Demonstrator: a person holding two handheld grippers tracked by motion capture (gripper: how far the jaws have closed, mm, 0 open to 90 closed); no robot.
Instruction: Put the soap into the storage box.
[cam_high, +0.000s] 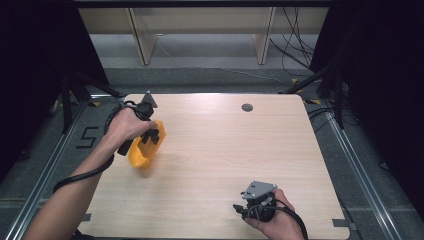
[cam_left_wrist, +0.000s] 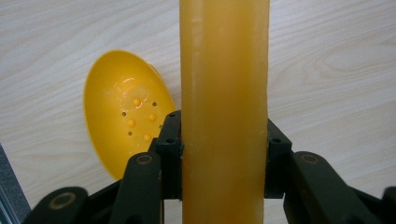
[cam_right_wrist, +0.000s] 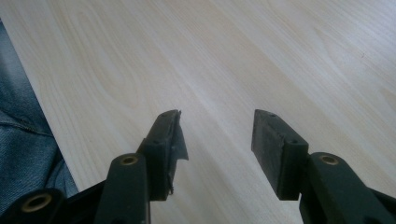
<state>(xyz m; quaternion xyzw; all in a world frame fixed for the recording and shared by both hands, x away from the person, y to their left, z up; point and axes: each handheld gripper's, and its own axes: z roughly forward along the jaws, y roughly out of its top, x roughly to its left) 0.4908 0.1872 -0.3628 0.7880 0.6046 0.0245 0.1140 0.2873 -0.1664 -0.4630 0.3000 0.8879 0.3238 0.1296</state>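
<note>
A: What does the left gripper (cam_high: 150, 131) have?

B: A yellow scoop (cam_high: 143, 148). In the left gripper view its two black jaws press against both sides of the scoop's handle (cam_left_wrist: 224, 107), which runs straight up from 6 to 12 o'clock. The bowl (cam_left_wrist: 122, 109) lies at about 9 o'clock of the handle, hollow side up, with small bumps and holes in its floor.

A: And where is that on the table (cam_high: 220, 150)?

B: In the high view, at about 9 o'clock from the table's middle, near the left edge. The left hand (cam_high: 125, 125) is wrapped around the gripper, forearm coming in from 7 o'clock. The scoop is under the hand, its rounded end pointing toward 6 o'clock. I cannot tell whether it touches the wood or hangs just above it.

A: The right gripper (cam_high: 239, 209)?

B: At about 5 o'clock from the middle, close to the near edge, held in the right hand (cam_high: 277, 220), with its grey plate (cam_high: 259, 189) on top. It points toward 9 o'clock. In the right gripper view (cam_right_wrist: 215, 133) the jaws stand apart with bare wood between them, holding nothing.

A: Anything else there?

B: Blue denim (cam_right_wrist: 23, 140) along the left of that view, past the table's edge. In the high view a small grey disc (cam_high: 247, 107) sits in the tabletop at about 12 o'clock, near the far edge, well apart from both grippers.
</note>
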